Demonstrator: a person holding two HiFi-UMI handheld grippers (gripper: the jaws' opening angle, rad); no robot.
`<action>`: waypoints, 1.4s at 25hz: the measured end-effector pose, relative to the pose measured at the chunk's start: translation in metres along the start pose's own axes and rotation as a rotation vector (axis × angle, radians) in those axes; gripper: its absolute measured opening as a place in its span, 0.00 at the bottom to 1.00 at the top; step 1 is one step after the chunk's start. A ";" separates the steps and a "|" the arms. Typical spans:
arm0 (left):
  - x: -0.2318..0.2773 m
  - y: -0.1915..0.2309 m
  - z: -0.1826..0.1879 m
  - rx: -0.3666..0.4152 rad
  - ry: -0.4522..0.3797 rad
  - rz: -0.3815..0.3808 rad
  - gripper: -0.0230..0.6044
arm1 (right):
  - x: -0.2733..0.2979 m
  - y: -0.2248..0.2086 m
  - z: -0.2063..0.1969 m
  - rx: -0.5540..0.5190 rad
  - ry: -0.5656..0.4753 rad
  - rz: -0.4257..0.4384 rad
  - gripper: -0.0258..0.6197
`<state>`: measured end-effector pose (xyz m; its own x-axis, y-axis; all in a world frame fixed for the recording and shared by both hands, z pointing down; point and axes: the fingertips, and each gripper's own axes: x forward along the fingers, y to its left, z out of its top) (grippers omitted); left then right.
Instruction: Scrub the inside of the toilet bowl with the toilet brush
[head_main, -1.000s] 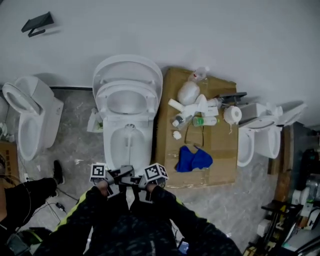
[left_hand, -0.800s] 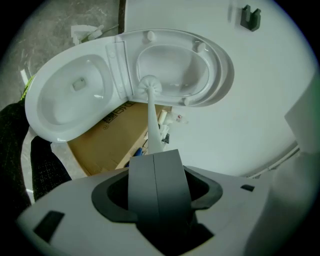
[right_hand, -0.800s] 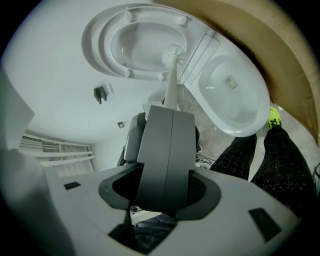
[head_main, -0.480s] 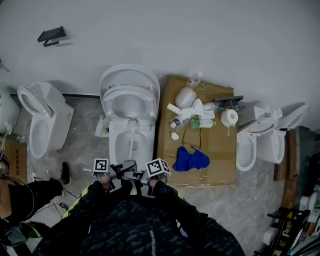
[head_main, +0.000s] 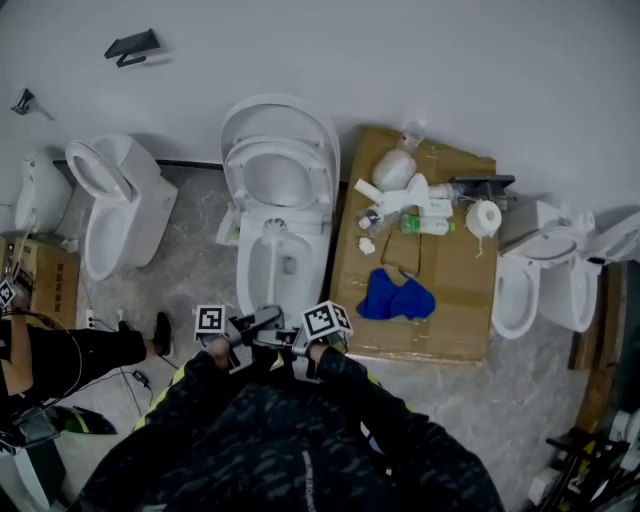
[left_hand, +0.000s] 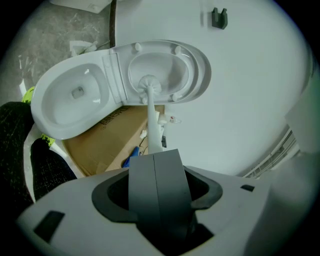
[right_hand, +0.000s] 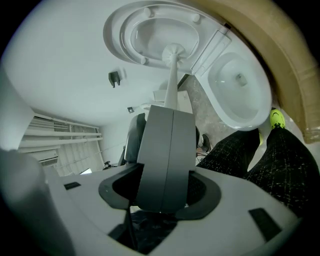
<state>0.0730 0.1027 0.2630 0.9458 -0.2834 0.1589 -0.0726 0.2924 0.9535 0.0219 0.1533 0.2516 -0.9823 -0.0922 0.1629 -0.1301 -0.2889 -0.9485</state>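
Both grippers low, at 6 o'clock of toilet bowl (head_main: 243, 278), side by side. Left gripper (left_hand: 156, 152) fingers pressed together, clamped on handle of toilet brush (left_hand: 152, 117). Right gripper (right_hand: 168, 109) fingers likewise closed on same handle. Brush runs toward 12 o'clock; bristle head at back of bowl, just below raised seat. Cardboard sheet (head_main: 445, 305) on floor at 3 o'clock of toilet, blue cloth (head_main: 396, 298) on it.

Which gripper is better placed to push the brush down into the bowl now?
Left, probably. Both grippers are shut on the brush, but in the head view the left gripper seems to grip it nearer the bowl than the right gripper, so it can steer the brush better.
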 end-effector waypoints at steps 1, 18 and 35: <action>-0.002 0.002 -0.005 0.002 -0.006 0.002 0.44 | -0.001 -0.001 -0.005 -0.003 0.006 0.000 0.35; -0.040 0.012 -0.073 0.013 0.058 -0.028 0.44 | 0.009 -0.012 -0.081 -0.009 -0.054 -0.032 0.35; -0.142 0.043 -0.185 0.098 0.089 -0.091 0.44 | 0.056 -0.034 -0.226 -0.106 -0.093 -0.054 0.35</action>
<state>-0.0062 0.3244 0.2339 0.9739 -0.2210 0.0514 -0.0116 0.1778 0.9840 -0.0591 0.3731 0.2312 -0.9574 -0.1691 0.2340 -0.2004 -0.1940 -0.9603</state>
